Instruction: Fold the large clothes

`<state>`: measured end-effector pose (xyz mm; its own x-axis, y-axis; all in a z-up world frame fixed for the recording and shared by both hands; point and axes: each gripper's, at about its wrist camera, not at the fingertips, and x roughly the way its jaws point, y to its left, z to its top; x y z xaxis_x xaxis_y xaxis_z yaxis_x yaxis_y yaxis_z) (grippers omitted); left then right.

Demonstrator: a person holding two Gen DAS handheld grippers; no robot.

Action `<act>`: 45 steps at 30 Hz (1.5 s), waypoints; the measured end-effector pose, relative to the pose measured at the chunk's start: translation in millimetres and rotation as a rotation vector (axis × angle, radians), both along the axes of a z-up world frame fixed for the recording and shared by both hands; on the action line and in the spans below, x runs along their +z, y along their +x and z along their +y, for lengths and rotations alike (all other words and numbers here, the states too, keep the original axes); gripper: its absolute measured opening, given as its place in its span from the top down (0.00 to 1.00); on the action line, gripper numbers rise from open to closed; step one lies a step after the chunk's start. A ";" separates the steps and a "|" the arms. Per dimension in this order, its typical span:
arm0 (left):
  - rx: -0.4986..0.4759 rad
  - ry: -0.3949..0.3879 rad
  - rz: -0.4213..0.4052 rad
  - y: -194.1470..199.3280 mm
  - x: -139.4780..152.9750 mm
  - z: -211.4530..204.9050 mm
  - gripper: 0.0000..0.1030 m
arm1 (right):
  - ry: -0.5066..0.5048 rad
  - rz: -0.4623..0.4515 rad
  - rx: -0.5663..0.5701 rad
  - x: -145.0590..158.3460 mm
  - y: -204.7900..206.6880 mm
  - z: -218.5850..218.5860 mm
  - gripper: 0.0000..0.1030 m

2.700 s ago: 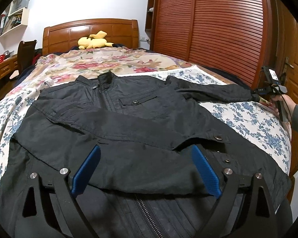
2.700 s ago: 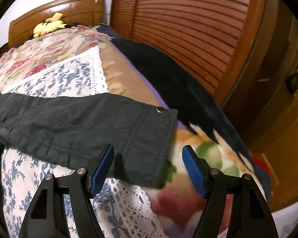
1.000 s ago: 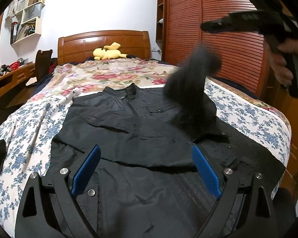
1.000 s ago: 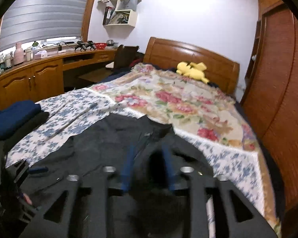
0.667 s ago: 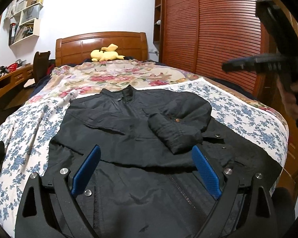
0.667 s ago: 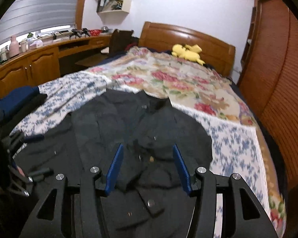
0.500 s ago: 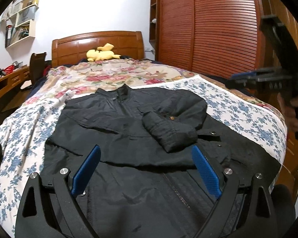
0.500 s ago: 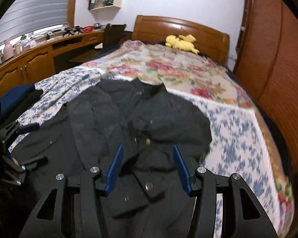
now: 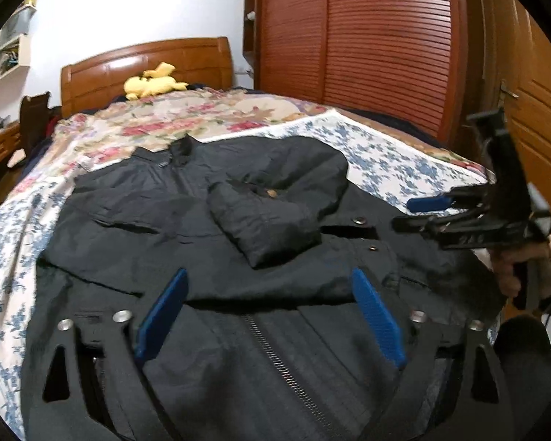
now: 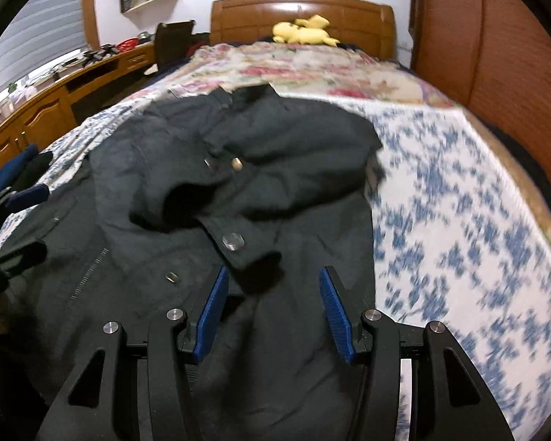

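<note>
Black cloth, a jacket (image 9: 187,242) lies front-up on the bed (image 9: 385,154), collar toward the headboard (image 9: 147,58), hem toward the cameras, its long axis along the bed. One sleeve (image 9: 275,205) is folded across the chest. The hem is cut off below. The left gripper (image 9: 270,316) is closing, fingers apart, nothing between them. The right gripper (image 10: 273,312) fingers stand apart above the cloth; motion blur softens the bedspread.

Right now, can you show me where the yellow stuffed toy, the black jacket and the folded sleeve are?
yellow stuffed toy (image 10: 305,33), right wrist view, on its body by the headboard.
black jacket (image 9: 136,213), left wrist view, on its chest panel.
folded sleeve (image 9: 264,224), left wrist view, on the cuff end lying across the jacket.
</note>
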<state>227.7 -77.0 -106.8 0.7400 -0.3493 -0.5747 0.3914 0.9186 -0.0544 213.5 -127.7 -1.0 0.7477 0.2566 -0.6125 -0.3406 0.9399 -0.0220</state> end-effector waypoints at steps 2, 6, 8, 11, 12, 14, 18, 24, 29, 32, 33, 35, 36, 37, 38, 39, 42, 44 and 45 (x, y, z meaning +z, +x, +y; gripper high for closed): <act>-0.013 0.002 0.028 5.6 -3.6 -5.8 0.30 | 0.000 0.013 -0.027 -9.3 5.7 2.2 0.48; -0.025 0.033 0.055 17.8 -6.9 -18.2 0.44 | 0.022 0.028 -0.020 -20.2 13.3 5.7 0.48; -0.028 0.042 0.063 24.3 -5.8 -24.3 0.45 | 0.032 0.022 -0.007 -23.0 13.6 8.9 0.48; -0.036 0.061 0.067 36.3 -2.5 -36.0 0.47 | 0.029 0.027 0.012 -23.0 14.2 11.7 0.48; -0.035 0.064 0.068 41.6 -0.9 -40.5 0.48 | 0.031 0.024 0.022 -21.9 13.9 12.3 0.48; -0.047 0.077 0.082 52.5 0.9 -51.2 0.48 | 0.031 0.027 0.035 -23.2 14.2 12.6 0.48; -0.060 0.146 0.107 77.5 -1.2 -77.3 0.48 | 0.053 0.037 0.058 -26.4 15.8 8.0 0.48; -0.020 0.293 0.155 110.6 -18.5 -104.9 0.49 | 0.051 0.026 0.083 -35.6 8.3 2.7 0.48; 0.029 0.345 0.206 126.5 -32.5 -102.1 0.49 | 0.058 0.022 0.095 -37.9 8.2 -0.3 0.48; 0.035 0.363 0.242 128.9 -41.4 -98.3 0.49 | 0.064 0.024 0.094 -37.0 6.9 -0.1 0.48; 0.030 0.363 0.250 128.9 -42.9 -98.5 0.49 | 0.065 0.025 0.094 -36.9 7.1 -0.4 0.48; 0.023 0.362 0.251 125.6 -43.6 -99.7 0.48 | 0.066 0.026 0.092 -36.9 7.5 0.0 0.48; 0.024 0.367 0.250 124.6 -43.4 -100.9 0.48 | 0.067 0.025 0.092 -37.0 7.6 -0.1 0.48; 0.026 0.370 0.251 124.5 -43.6 -101.9 0.48 | 0.068 0.026 0.090 -36.9 7.7 0.2 0.48; 0.028 0.375 0.254 125.0 -44.3 -102.9 0.48 | 0.067 0.027 0.087 -37.0 8.0 0.8 0.48; 0.030 0.382 0.258 126.1 -45.5 -104.1 0.48 | 0.064 0.026 0.084 -36.8 7.9 1.8 0.48; 0.023 0.392 0.259 128.7 -47.1 -105.4 0.58 | 0.052 0.024 0.077 -36.5 8.0 4.3 0.48; 0.001 0.367 0.258 126.1 -43.5 -104.1 0.76 | 0.049 0.023 0.075 -37.3 7.9 4.5 0.48; -0.003 0.374 0.242 123.0 -39.8 -103.6 0.82 | 0.052 0.024 0.075 -37.0 8.4 4.4 0.48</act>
